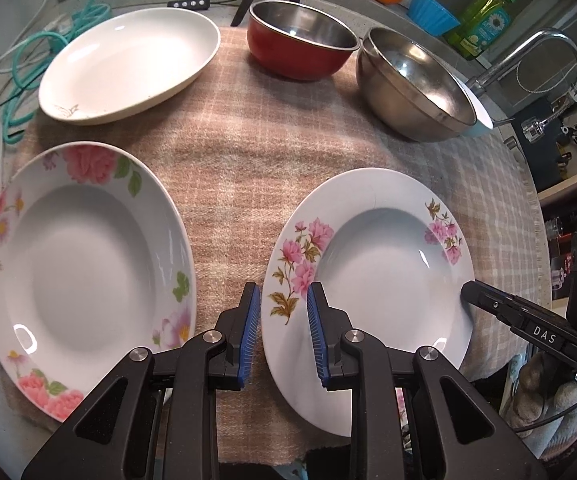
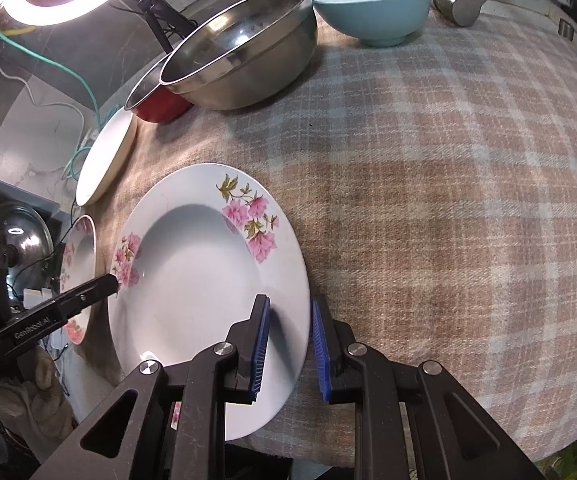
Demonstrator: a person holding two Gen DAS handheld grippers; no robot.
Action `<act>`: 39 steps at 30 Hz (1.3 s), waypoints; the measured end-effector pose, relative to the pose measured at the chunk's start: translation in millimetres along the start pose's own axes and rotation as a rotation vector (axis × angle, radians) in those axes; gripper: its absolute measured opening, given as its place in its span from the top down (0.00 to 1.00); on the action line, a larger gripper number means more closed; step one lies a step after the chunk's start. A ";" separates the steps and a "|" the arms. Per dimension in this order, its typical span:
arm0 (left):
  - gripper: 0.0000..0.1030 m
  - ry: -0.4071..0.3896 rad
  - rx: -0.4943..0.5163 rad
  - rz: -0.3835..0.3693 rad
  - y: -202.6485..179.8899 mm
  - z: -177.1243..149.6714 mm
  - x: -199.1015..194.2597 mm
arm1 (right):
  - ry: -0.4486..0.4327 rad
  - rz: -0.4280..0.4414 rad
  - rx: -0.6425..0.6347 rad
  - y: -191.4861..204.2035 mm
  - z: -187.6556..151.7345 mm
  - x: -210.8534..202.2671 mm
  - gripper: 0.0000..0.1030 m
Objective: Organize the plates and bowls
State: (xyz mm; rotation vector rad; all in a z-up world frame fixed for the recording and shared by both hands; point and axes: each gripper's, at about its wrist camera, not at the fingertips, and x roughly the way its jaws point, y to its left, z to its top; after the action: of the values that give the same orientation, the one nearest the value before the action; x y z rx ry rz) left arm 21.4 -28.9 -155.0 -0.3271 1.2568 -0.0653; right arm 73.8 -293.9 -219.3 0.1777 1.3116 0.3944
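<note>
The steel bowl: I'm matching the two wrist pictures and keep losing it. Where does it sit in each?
Left wrist view: the steel bowl is upper right, right of the red bowl.
Right wrist view: the steel bowl is top centre-left, between the red bowl and the light blue bowl.
Shared landmark: the pink-flowered plate between both grippers' jaws.

Plaid cloth [image 1: 248, 184], centre: pink-beige with pale grey checks. Plate [image 1: 372, 280], lower right: white, pink flower sprays. Plate [image 1: 84, 276], lower left: white, pink roses, green leaves. Dish [image 1: 128, 64], upper left: plain white. Bowl [image 1: 296, 56], top centre: red outside, steel inside. Bowl [image 2: 372, 4], top of right view: light blue, white inside.
</note>
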 end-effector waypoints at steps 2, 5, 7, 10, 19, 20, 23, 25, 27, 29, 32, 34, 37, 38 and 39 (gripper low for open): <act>0.78 -0.010 0.002 0.002 0.3 -0.3 -3.6 | -0.011 -0.012 0.004 -1.2 -0.2 -3.4 0.81; 0.78 -0.021 -0.005 -0.004 2.1 -0.2 -7.5 | -0.028 -0.018 0.020 -4.6 -0.1 -9.4 0.80; 0.78 -0.030 -0.016 -0.013 5.1 -0.3 -11.4 | -0.048 -0.023 0.025 -4.6 0.6 -15.9 0.78; 0.78 -0.051 -0.028 -0.018 10.9 0.2 -20.0 | -0.072 -0.029 0.012 0.7 1.2 -23.6 0.76; 0.78 -0.123 -0.089 -0.007 41.0 -3.1 -51.7 | -0.129 -0.017 -0.078 43.5 1.2 -31.9 0.67; 0.78 -0.135 -0.097 0.002 45.5 -4.2 -55.5 | -0.134 -0.009 -0.083 48.5 1.2 -31.5 0.67; 0.78 -0.157 -0.123 0.024 63.7 -7.3 -66.0 | -0.146 0.026 -0.089 63.3 1.6 -28.6 0.66; 0.78 -0.168 -0.151 0.036 78.1 -10.8 -72.0 | -0.153 0.051 -0.094 74.5 2.5 -25.0 0.63; 0.78 -0.178 -0.181 0.052 93.5 -14.6 -76.9 | -0.157 0.068 -0.106 85.6 3.7 -20.3 0.61; 0.78 -0.187 -0.213 0.068 109.3 -19.0 -82.0 | -0.158 0.083 -0.130 98.0 3.9 -15.9 0.61; 0.78 -0.204 -0.251 0.102 129.6 -25.3 -88.9 | -0.164 0.094 -0.185 117.8 2.7 -10.1 0.61; 0.78 -0.211 -0.277 0.118 143.6 -28.7 -91.6 | -0.151 0.108 -0.204 128.0 2.4 -5.3 0.60; 0.78 -0.216 -0.313 0.126 161.3 -32.1 -91.5 | -0.139 0.102 -0.204 137.7 1.5 -2.7 0.60; 0.78 -0.216 -0.324 0.130 165.5 -32.7 -90.2 | -0.135 0.096 -0.206 140.0 1.8 -2.1 0.60; 0.78 -0.214 -0.334 0.131 170.8 -33.5 -88.7 | -0.129 0.092 -0.207 140.9 2.0 -1.3 0.60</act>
State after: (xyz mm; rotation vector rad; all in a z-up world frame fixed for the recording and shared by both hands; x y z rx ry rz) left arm -60.1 146.8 -129.8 -0.5245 1.0710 0.2879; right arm 49.9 -164.5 -168.8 0.0883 1.1306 0.5841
